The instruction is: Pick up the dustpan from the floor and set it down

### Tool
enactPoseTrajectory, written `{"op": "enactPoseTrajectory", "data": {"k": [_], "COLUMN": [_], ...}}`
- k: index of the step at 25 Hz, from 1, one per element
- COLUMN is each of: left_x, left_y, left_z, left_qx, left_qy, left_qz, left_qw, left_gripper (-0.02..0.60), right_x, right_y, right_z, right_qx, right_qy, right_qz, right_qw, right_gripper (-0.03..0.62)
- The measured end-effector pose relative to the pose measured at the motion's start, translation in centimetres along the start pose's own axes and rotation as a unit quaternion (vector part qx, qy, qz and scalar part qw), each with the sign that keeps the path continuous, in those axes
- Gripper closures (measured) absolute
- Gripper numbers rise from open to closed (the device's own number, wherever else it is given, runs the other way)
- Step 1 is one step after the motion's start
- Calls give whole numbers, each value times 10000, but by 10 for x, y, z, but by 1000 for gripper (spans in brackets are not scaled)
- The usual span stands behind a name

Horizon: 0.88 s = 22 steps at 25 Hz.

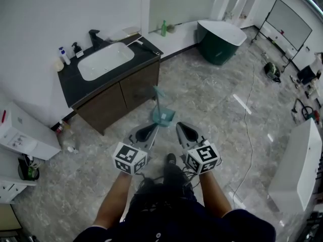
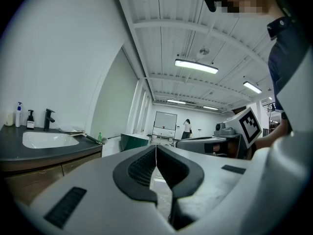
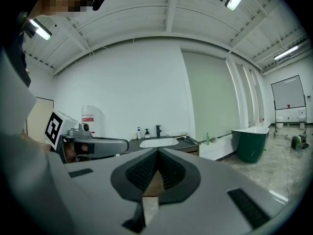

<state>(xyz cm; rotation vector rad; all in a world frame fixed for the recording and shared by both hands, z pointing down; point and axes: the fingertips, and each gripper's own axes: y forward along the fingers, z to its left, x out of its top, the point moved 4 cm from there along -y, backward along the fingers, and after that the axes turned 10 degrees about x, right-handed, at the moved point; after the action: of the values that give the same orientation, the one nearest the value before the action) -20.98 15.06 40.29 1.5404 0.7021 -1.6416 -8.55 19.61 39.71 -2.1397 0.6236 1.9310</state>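
The teal dustpan [image 1: 163, 116] stands on the grey marble floor in front of the vanity, its thin handle [image 1: 157, 97] rising upright. In the head view both grippers hover side by side nearer to me than the pan, apart from it. My left gripper [image 1: 147, 132] is shut with nothing between its jaws, its tip just below and left of the pan. My right gripper [image 1: 186, 130] is likewise shut and empty, to the pan's lower right. The left gripper view shows the closed jaws of my left gripper [image 2: 156, 152]; the right gripper view shows those of my right gripper [image 3: 157, 153]. The dustpan appears in neither gripper view.
A dark vanity cabinet [image 1: 122, 92] with a white sink [image 1: 105, 59] stands behind the pan. A dark green bathtub [image 1: 219, 40] sits further back, a white tub [image 1: 298, 165] at the right. A cable [image 1: 249, 115] runs across the floor. A white unit [image 1: 22, 132] is at the left.
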Motion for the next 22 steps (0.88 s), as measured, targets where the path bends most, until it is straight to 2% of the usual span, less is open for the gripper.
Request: {"op": "enactPoseTrajectory", "data": {"k": [7,14,22], "left_x": [2,6,18], "left_y": [35,105,187], "left_z": [14,28,56], "left_qx": [71,225,890], "left_qy": [13,154,309], "left_qz": [102,287,325], "left_qw": [9999,9992,9950], "left_gripper": [568,568,568], "right_x": [0,10,21], "right_y": [19,52,94], "right_z": [-33,-101,-186], "right_qx": [50,203,647], "right_qy": [109,-72,-232], "right_qz": [0,-32,-49], "right_qw": [9999,9998,9976], "right_gripper": [588,588,588]}}
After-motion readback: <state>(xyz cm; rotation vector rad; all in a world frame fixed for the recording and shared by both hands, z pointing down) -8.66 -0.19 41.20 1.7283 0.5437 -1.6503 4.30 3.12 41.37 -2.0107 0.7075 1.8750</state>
